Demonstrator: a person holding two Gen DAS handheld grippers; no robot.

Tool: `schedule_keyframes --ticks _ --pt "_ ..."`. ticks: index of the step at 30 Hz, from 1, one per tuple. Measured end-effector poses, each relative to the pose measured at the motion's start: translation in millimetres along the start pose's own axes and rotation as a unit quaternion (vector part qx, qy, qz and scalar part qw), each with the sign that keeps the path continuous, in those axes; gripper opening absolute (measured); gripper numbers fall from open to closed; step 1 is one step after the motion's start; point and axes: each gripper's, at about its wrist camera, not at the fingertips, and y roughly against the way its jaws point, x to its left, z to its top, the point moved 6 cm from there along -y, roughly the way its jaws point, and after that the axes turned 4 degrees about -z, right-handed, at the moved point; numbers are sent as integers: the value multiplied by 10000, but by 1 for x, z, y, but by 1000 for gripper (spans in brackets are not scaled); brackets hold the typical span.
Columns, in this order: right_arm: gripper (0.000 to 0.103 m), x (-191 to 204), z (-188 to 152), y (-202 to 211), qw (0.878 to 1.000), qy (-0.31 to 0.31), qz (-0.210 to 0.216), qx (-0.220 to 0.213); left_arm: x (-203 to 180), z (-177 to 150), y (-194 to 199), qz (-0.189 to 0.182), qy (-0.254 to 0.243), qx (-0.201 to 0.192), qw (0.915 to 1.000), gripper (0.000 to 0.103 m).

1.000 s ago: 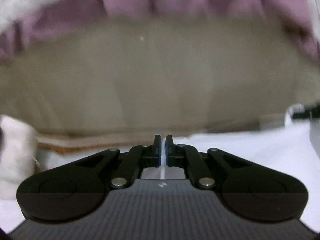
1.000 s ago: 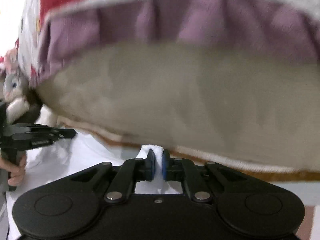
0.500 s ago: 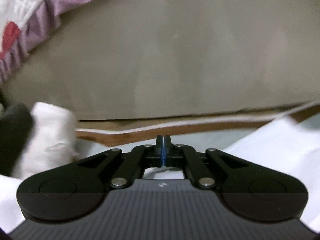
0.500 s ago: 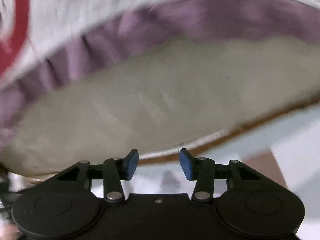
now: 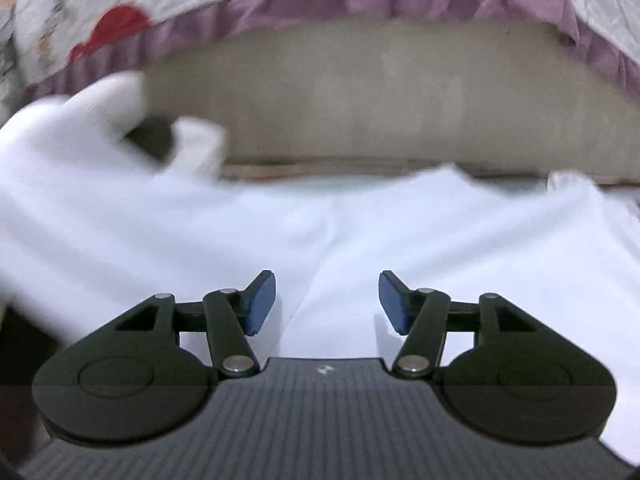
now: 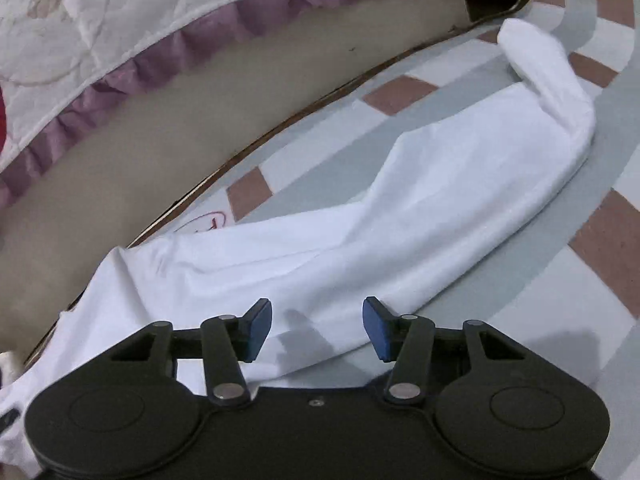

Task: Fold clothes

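A: What are the two tongs doing at this moment?

B: Both are standing apart with nothing pinched. The left gripper [image 5: 327, 302] is hovering over the white garment [image 5: 420, 240], its blue pads [image 5: 262, 300] spread — the jaws have just been opening, and only flat cloth is lying below the gap, not pressed by either pad. The right gripper [image 6: 317, 329] is showing the same: its jaws have just been opening, and the pads are not squeezing anything.

A: And where is the clothing lying?

B: In the right wrist view the white garment [image 6: 440, 200] is stretching from the near left out to the far right across a floor mat [image 6: 600, 240] patterned in grey, white and brown squares. Its far end is rolling up into a soft hump. The near part is passing under the right gripper.

A: What is sitting behind it?

B: A bed — its beige side [image 6: 140, 140] is running along the far edge, with a quilted cover [image 6: 100, 20] and a purple frill [image 6: 240, 16] hanging over it. In the left wrist view a blurred white mass [image 5: 60, 152] is showing at the left; I cannot tell what it is.
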Motion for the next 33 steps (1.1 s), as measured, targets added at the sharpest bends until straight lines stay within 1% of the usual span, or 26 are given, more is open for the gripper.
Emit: schedule_keyframes --ticks 1,4,5,8,9,11,13,15,17,19,21,22,23,24,25,26,27,28,29,30,31,32,33 --pt "61 2 -1 -1 9999 90 -22 -104 13 -9 13 38 191 20 9998 57" --pt "61 5 -6 1 9993 207 -244 -216 45 -24 37 -332 489 192 9981 56" --pt "61 6 -8 3 9994 180 -250 -188 55 -29 45 -393 585 153 9974 54" --pt "62 8 -14 10 9996 102 -257 -101 67 -40 56 -756 863 2 9934 53" --pt "62 8 -15 9 9998 115 -184 -45 68 -42 52 -859 912 16 9921 50" --pt "62 7 -17 9 9998 137 -116 -34 70 -43 42 -1072 1040 58 9888 50" --pt "62 5 -18 10 9998 144 -121 -35 69 -48 36 -1384 1261 133 9822 50" --pt "62 4 -19 11 9999 93 -115 -8 65 -49 31 -1583 1376 102 9777 50" --pt "62 3 -21 11 9999 25 -134 14 61 -48 26 -1522 1330 154 9792 50" --pt "62 5 -22 11 9999 56 -145 -21 58 -46 22 -1525 1298 81 9797 50" --pt "69 7 -22 10 9998 97 -150 -58 58 -41 16 -1483 1408 -17 9789 50" --pt "83 11 -22 8 9997 213 -99 -101 57 -38 13 -1445 1474 -60 9784 49" --pt "98 16 -22 3 9990 393 -98 -163 57 -38 9 -1419 1524 -76 9781 32" --pt "98 20 -21 -1 9981 573 -98 -226 55 -38 7 -1370 1471 -75 9796 3" --pt "95 25 -21 -5 9967 753 -98 -289 53 -38 5 -1315 1397 -72 9814 4" --pt "86 30 -20 -9 9950 931 -110 -359 52 -38 3 -1261 1323 -69 9831 4" --pt "76 31 -19 -10 9925 1095 -221 -492 51 -37 4 -1203 1230 -101 9850 4" --pt "46 30 -18 -11 9891 1286 -389 -608 50 -35 7 -1145 1131 -141 9869 4" --pt "26 27 -16 -11 9866 1410 -499 -654 55 -34 8 -1151 1208 -140 9859 4" --pt "19 23 -12 -10 9869 1406 -409 -676 60 -33 9 -1171 1324 -131 9842 4" --pt "9 18 -8 -9 9886 1305 -273 -702 65 -32 10 -1191 1439 -122 9823 4" --pt "5 14 -3 -7 9891 1250 -248 -742 72 -33 8 -1243 1604 -99 9791 4" --pt "3 10 2 -5 9890 1218 -246 -800 77 -34 6 -1224 1675 -75 9782 4"
